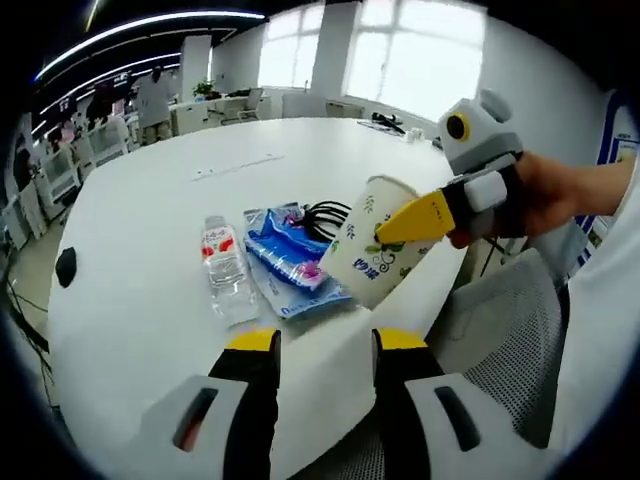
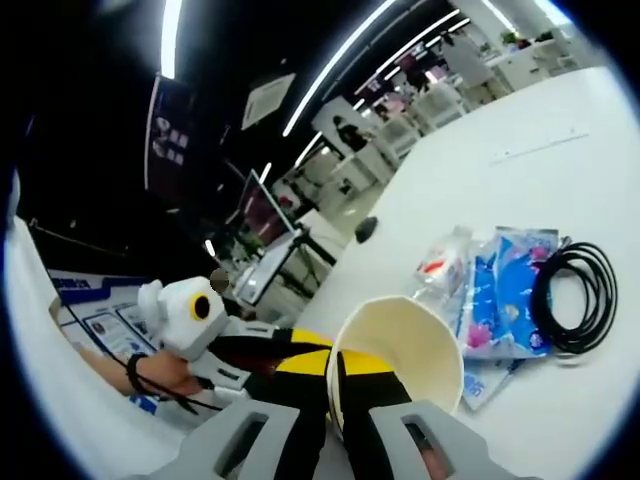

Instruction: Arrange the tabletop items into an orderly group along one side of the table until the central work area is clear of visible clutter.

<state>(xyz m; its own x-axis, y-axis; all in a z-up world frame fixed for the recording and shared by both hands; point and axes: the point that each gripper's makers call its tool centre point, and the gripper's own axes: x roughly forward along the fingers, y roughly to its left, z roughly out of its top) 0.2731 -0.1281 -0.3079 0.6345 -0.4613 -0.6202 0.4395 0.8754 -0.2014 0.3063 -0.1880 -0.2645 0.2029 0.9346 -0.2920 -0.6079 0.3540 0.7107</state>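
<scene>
Right tongs (image 1: pixel 405 225) grip the paper cup (image 1: pixel 375 255) by its rim, tilted above the table's (image 1: pixel 150 300) near edge. Left tongs (image 1: pixel 325 345) hang released, jaws apart. Water bottle (image 1: pixel 225 265), blue packet (image 1: pixel 290 260) and black cable (image 2: pixel 575 297) lie together near that edge; the cup partly hides the cable.

One paper cup (image 1: pixel 378 243), one water bottle (image 1: pixel 226 268), one blue packet (image 1: pixel 288 258), one black cable coil (image 1: pixel 325 217) at twelve o'clock, one dark puck (image 1: pixel 66 266) at nine.
</scene>
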